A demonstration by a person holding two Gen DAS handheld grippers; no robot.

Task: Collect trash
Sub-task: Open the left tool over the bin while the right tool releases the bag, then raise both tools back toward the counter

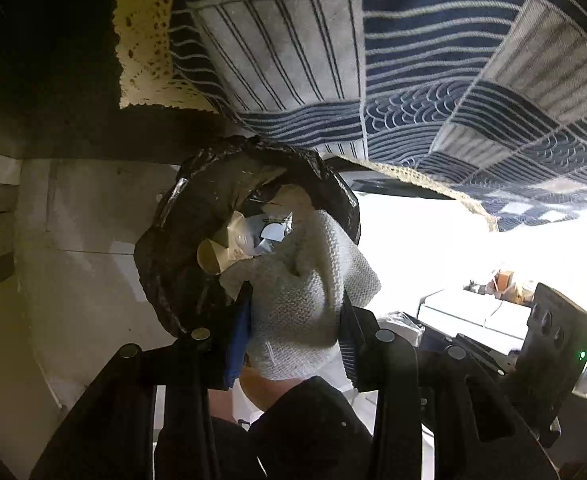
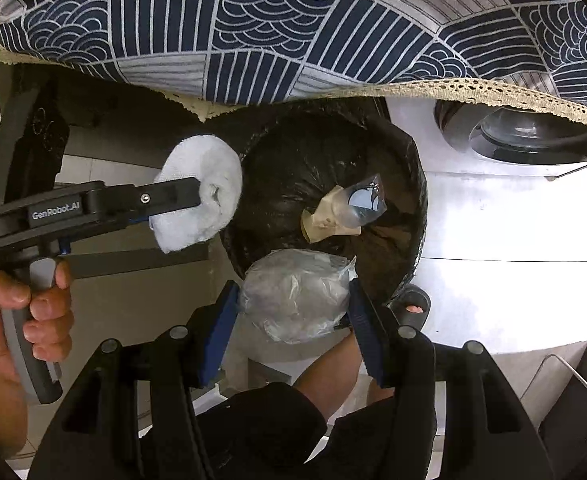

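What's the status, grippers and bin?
Left gripper clamps white cloth wad; right gripper clamps crumpled plastic. Both over black-lined bin. Nothing blocking.

Glossy, crinkled black plastic lines the bin (image 2: pixel 409 200). Beside the bin, a rough white knitted cloth (image 1: pixel 305 300); a clear, wrinkled plastic bag (image 2: pixel 293 296); above, matt printed tablecloth (image 2: pixel 293 20).

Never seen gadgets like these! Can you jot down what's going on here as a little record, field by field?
Setting: floor beside a table draped with a blue patterned cloth
Bin: round, lined with a black bag, some rubbish already inside
Left gripper: clamps a white knitted cloth at the bin's rim
Right gripper: grips a crumpled clear plastic bag over the bin's near edge
Nearby: washing machine door
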